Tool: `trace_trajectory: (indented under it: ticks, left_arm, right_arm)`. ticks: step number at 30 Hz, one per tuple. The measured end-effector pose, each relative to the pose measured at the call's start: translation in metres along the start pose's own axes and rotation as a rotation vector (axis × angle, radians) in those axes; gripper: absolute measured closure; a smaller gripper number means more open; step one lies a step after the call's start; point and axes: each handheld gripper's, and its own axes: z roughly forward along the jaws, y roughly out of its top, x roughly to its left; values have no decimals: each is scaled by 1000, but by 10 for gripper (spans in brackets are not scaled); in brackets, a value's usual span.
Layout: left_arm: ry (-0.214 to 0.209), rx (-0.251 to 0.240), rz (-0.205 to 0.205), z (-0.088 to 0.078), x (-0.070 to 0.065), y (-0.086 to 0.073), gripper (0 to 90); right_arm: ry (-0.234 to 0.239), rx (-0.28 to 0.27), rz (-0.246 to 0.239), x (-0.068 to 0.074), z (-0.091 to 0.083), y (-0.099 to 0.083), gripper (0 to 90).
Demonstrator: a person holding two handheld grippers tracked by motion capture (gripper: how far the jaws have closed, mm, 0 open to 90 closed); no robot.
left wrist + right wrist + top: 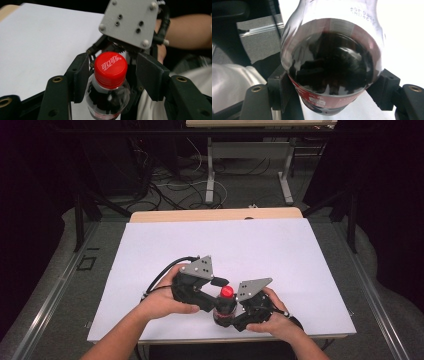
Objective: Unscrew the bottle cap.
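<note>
Bottle (108, 96) clear, dark cola inside, red cap (110, 68) with white script; black tongs (110, 77); white worktop (280, 250).

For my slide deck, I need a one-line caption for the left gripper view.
Left gripper jaws flank, without touching, the red cap of a cola bottle.

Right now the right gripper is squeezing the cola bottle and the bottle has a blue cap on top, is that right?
Almost. The right gripper does squeeze the bottle around its body, but the cap is red, not blue. The left gripper view shows it plainly, with white writing on top, and the high view shows the same red cap.
</note>
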Motion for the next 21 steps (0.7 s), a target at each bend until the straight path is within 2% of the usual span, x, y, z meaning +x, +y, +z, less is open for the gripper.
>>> trace_trajectory:
  ticks: [2, 3, 4, 7, 9, 11, 14, 15, 17, 20, 21]
  left_arm:
    - [-42, -5, 17, 0, 3, -1, 486]
    - [-56, -14, 3, 0, 4, -2, 488]
    - [-64, -13, 11, 0, 6, -2, 515]
    - [-61, -12, 4, 0, 8, -4, 601]
    - [-49, -23, -3, 0, 8, -5, 606]
    - [-26, -34, -28, 0, 7, -6, 609]
    - [55, -35, -75, 2, 3, -6, 611]
    - [97, -38, -102, 4, 0, -5, 612]
    - [197, -64, -181, 9, -9, -4, 613]
    - [362, -81, -273, 18, -24, -1, 614]
    - [420, -100, -290, 22, -29, 0, 614]
  right_arm:
    - [19, 7, -14, 2, 1, 0, 289]
    - [17, 8, -22, 2, 2, 0, 289]
    - [22, 8, -30, 2, 3, 0, 289]
    - [33, 15, -29, 4, 3, 0, 289]
    - [29, 16, -32, 3, 3, 0, 289]
    - [17, 10, -15, 3, 4, 0, 289]
    - [-19, 13, -6, 0, 4, -1, 289]
    - [-24, 16, 3, -1, 3, -1, 289]
    - [-49, 18, 20, -4, 3, -1, 290]
    - [-104, 24, 53, -6, 2, -2, 290]
    - [-119, 28, 65, -6, 2, -2, 290]
